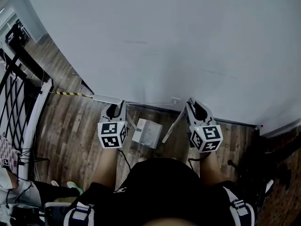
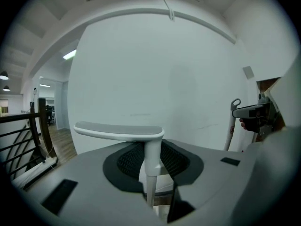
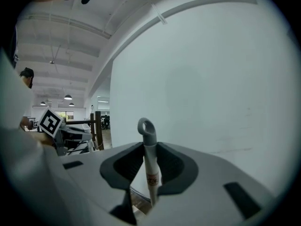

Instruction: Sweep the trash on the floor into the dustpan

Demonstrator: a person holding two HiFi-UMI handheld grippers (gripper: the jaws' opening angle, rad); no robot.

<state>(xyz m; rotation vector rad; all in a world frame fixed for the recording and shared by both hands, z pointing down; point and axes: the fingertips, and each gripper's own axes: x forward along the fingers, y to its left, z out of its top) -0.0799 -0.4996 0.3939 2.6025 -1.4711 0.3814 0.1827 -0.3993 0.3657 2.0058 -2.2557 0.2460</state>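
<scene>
Both tongs holding: left gripper [image 1: 116, 111] clamps the dustpan [image 1: 147, 133] by its stem [image 2: 151, 164], right gripper [image 1: 195, 109] clamps the broom [image 3: 150, 168]; dustpan stands on floor [image 1: 70, 126] by wall [image 1: 178, 41]; no trash visible, progress undecidable.

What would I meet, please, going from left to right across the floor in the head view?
Black railing → yellow-and-black strip → left gripper → dustpan → broom handle → right gripper.
</scene>
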